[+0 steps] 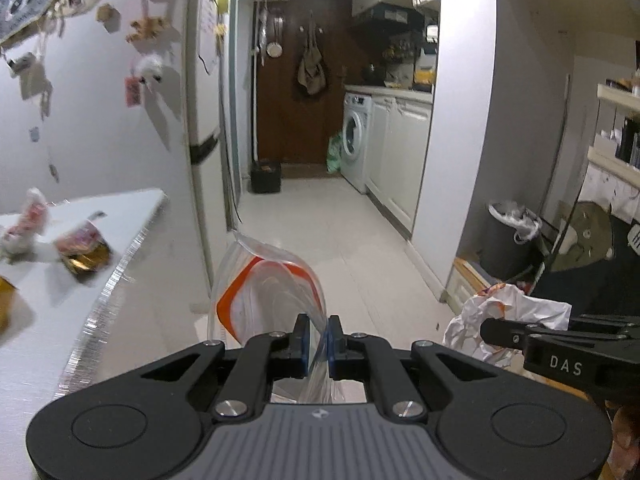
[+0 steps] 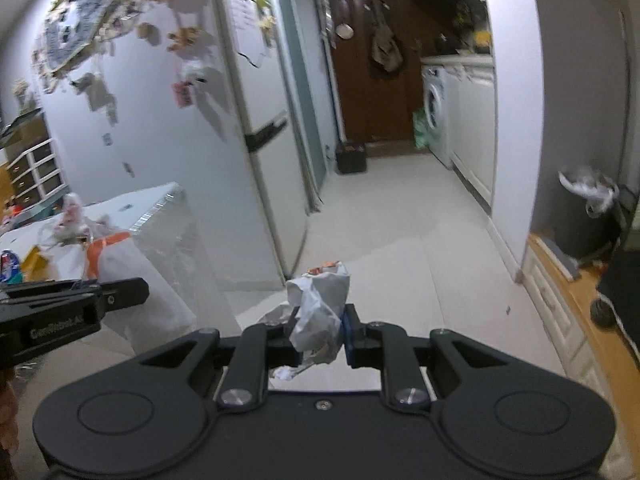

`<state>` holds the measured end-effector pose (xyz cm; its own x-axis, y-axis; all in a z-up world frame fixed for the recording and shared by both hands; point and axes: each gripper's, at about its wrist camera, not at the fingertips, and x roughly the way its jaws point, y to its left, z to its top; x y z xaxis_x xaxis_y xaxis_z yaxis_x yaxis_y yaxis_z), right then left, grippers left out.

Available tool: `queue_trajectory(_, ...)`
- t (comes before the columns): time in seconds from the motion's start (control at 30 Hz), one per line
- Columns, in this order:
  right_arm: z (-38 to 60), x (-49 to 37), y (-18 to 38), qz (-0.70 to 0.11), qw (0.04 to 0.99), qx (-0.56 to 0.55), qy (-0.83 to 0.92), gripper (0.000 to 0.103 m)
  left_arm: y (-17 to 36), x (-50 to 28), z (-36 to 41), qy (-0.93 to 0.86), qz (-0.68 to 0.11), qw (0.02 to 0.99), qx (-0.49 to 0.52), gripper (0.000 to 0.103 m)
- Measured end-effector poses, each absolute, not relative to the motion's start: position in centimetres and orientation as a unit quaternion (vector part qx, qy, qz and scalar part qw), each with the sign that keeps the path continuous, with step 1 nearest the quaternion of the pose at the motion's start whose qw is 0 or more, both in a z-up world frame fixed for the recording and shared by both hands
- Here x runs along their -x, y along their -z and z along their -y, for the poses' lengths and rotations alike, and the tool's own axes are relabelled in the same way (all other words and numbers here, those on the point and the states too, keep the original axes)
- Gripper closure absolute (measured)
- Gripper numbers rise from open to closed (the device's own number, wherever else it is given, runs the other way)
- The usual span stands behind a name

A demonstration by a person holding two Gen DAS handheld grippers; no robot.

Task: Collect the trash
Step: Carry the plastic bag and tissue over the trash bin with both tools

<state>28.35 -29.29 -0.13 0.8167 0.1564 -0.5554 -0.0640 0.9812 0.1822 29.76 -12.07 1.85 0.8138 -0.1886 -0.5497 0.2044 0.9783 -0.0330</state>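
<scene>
Kitchen corridor, lined bin ahead to your right. Left hand-held gripper clamped a clear bag; right hand-held gripper, nearer the bin, clamped crumpled paper.

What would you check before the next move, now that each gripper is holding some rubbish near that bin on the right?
1. Left gripper clamped on the clear plastic bag: ok, the blue pads pinch its film.
2. Right gripper clamped on the crumpled paper wrapper: ok.
3. Dark trash bin in sight: ok, it stands by the wall on the right, already lined and holding rubbish.
4. Room left in the bin: cannot tell from this angle.
5. Floor toward the bin free of obstacles: ok as far as visible.
6. Trash left on the white table: not ok, wrappers still lie there.
</scene>
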Motion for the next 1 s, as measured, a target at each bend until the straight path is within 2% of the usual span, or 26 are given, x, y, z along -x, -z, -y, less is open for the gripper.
queue_trajectory(0.6,27.9,-37.7,16.2,-0.479,0.875,-0.051,-0.058,0.084,14.8,-38.9,11.7,0.098,-0.449,0.888,0.023,0.095)
queue_trajectory(1.0,28.7,-40.4,21.1,-0.529,0.847,-0.039,-0.041,0.084,22.3,-43.5,13.7,0.133,-0.51,0.849,0.034,0.095)
